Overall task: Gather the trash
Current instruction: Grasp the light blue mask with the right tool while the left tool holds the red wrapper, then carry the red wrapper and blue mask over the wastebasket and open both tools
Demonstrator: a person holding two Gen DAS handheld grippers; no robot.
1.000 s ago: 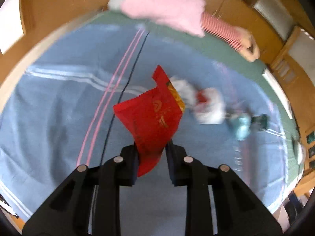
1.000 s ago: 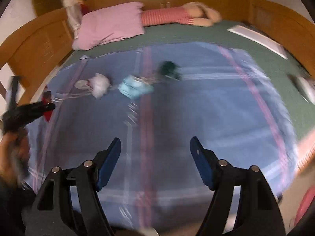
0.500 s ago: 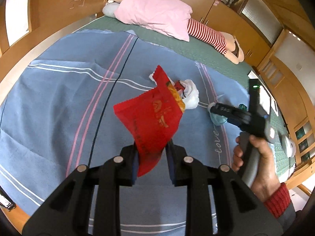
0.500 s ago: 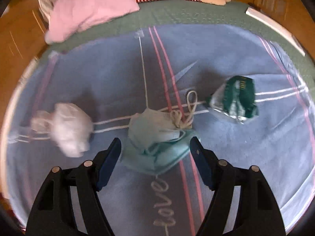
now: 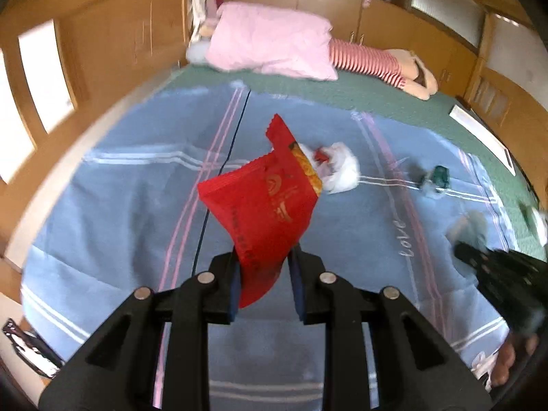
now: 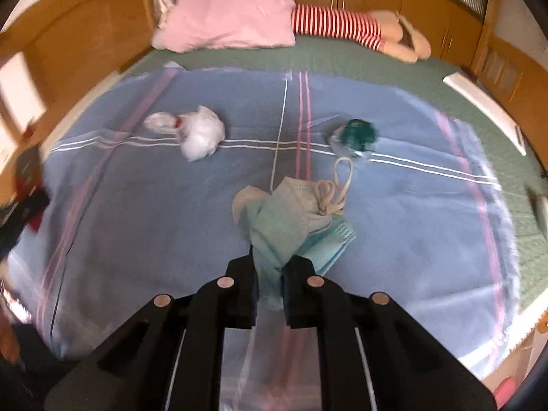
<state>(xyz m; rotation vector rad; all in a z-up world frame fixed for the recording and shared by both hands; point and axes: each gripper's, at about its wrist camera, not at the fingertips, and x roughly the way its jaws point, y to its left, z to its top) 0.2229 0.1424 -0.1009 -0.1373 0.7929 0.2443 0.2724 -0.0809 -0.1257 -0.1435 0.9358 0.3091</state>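
Observation:
My left gripper (image 5: pixel 264 284) is shut on a red snack wrapper (image 5: pixel 263 202), which hangs above the blue blanket (image 5: pixel 120 212). My right gripper (image 6: pixel 270 286) is shut on a crumpled pale-blue face mask (image 6: pixel 294 219), whose white ear loops (image 6: pixel 337 188) trail off it. A crumpled white plastic bag (image 6: pixel 198 133) with a red bit lies on the blanket to the left, also seen as the white bag (image 5: pixel 339 167) behind the wrapper. A crumpled green wrapper (image 6: pixel 356 135) lies to the right, and shows small as the green wrapper (image 5: pixel 436 179) in the left wrist view.
A pink pillow (image 6: pixel 233 20) and a red-striped stuffed doll (image 6: pixel 342 27) lie at the head of the green-sheeted bed (image 6: pixel 342 61). Wooden panels and cabinets surround the bed. A white flat object (image 6: pixel 479 102) lies by the right edge. The other gripper's black body (image 5: pixel 503 281) shows at right.
My right gripper came down over the face mask, shut on it and pulled back with it. The left gripper kept the red wrapper and drew back from the bed.

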